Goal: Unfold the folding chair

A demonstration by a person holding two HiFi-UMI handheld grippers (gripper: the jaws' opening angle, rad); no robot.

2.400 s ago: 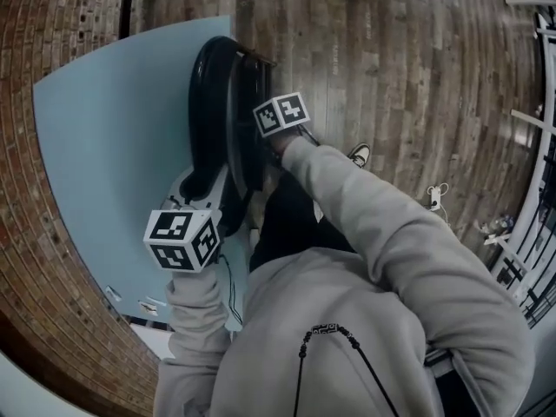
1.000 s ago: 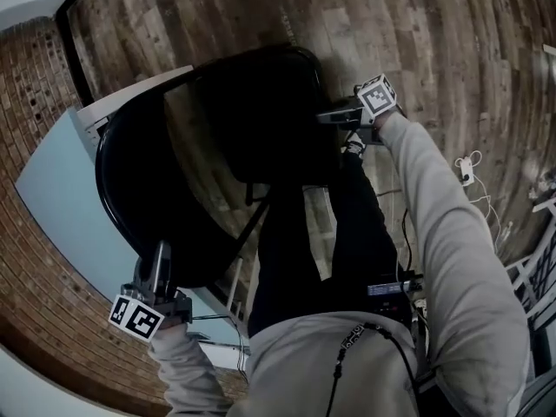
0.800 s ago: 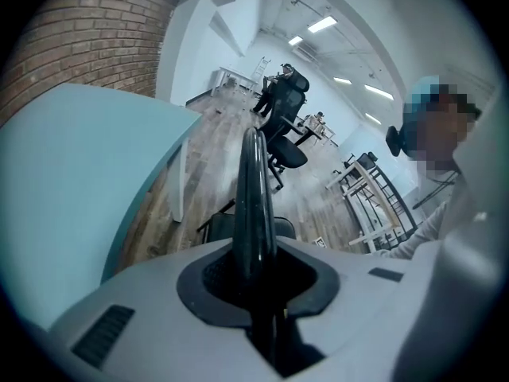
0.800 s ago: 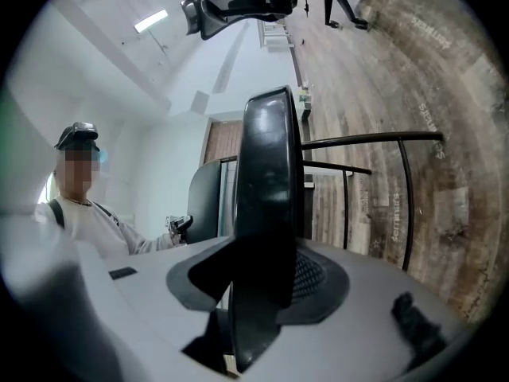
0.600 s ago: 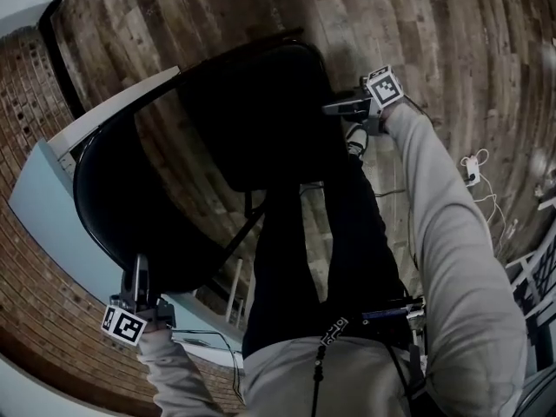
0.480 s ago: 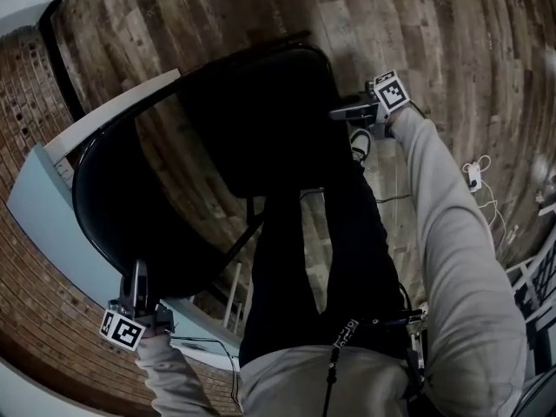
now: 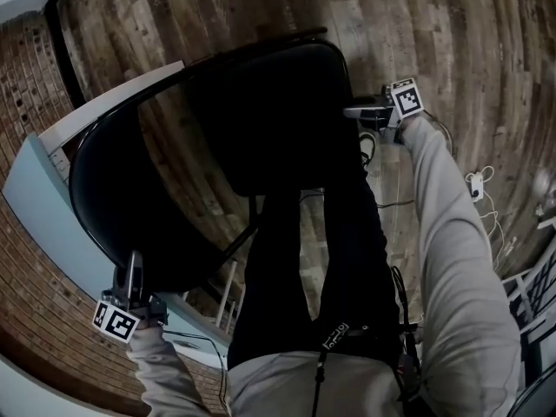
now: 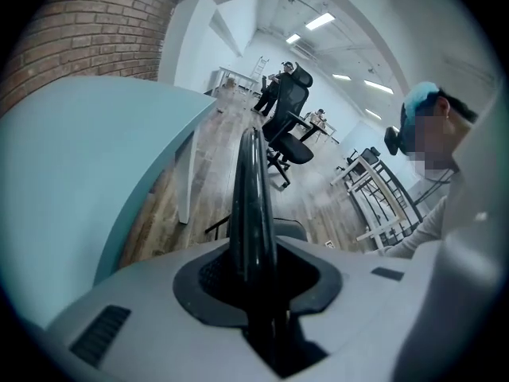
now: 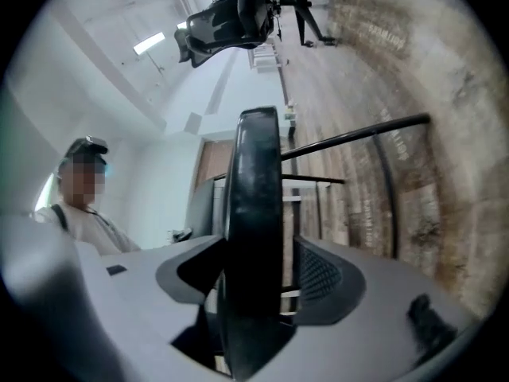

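The black folding chair stands opened out on the wood floor, with its seat [image 7: 269, 120] spread flat and its back [image 7: 143, 233] toward me at the lower left. My left gripper [image 7: 131, 272] is shut on the top rail of the back, a glossy black tube [image 8: 250, 205] that runs up between the jaws of the left gripper [image 8: 258, 293]. At the seat's right side, my right gripper [image 7: 354, 111] has the padded seat edge [image 9: 254, 197] between its jaws. The right gripper's [image 9: 258, 289] jaws are opening, and a gap shows beside the right pad.
A light blue panel [image 7: 35, 198] leans on the brick wall [image 7: 26, 76] behind the chair. My legs in black trousers [image 7: 295, 259] stand close behind the seat. Cables and a white plug [image 7: 476, 185] lie on the floor at right, near a metal rack [image 7: 539, 276]. An office chair [image 8: 290, 130] stands farther off.
The chair, folded against the blue panel earlier, now stands spread open. Over the last second the seat and right gripper have drifted right, and the left gripper has slid toward the lower left.
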